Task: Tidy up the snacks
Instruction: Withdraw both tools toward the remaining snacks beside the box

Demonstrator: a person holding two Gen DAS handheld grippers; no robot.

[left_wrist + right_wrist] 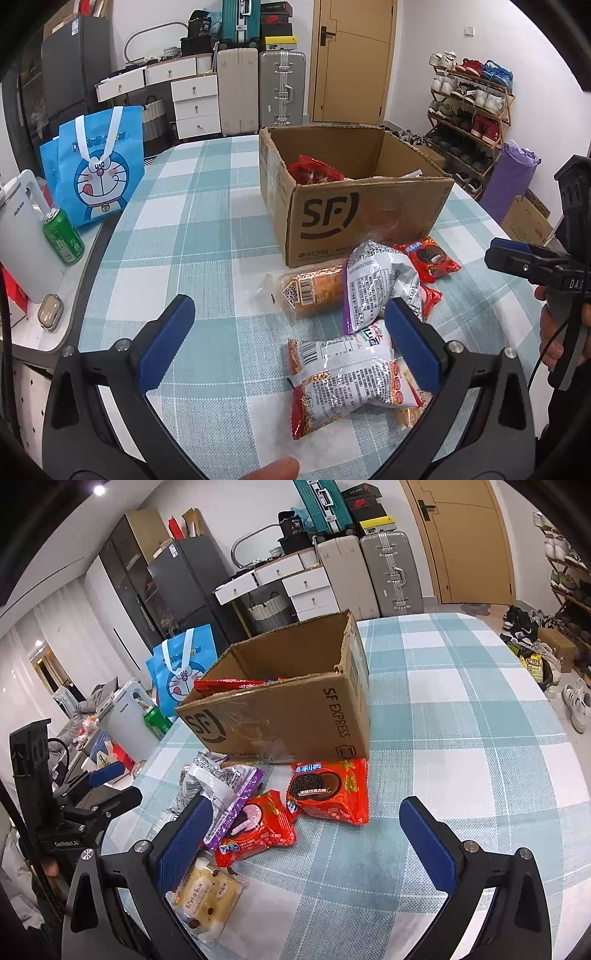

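An open SF cardboard box [354, 206] stands on the checked table with red snack packs [312, 171] inside; it also shows in the right wrist view [280, 716]. Loose snacks lie in front of it: an orange bread roll [314, 290], a silver-purple bag [376, 288], a red-white noodle pack [347, 380], two red Oreo packs [330, 790] [258, 827] and a yellow cake pack [207, 897]. My left gripper [291, 339] is open above the noodle pack. My right gripper [306, 834] is open over the Oreo packs, holding nothing.
A blue Doraemon bag [96, 173], a green can [62, 236] and a white kettle [22, 236] stand on a side counter at the left. Suitcases, drawers, a door and a shoe rack [472, 110] line the back of the room.
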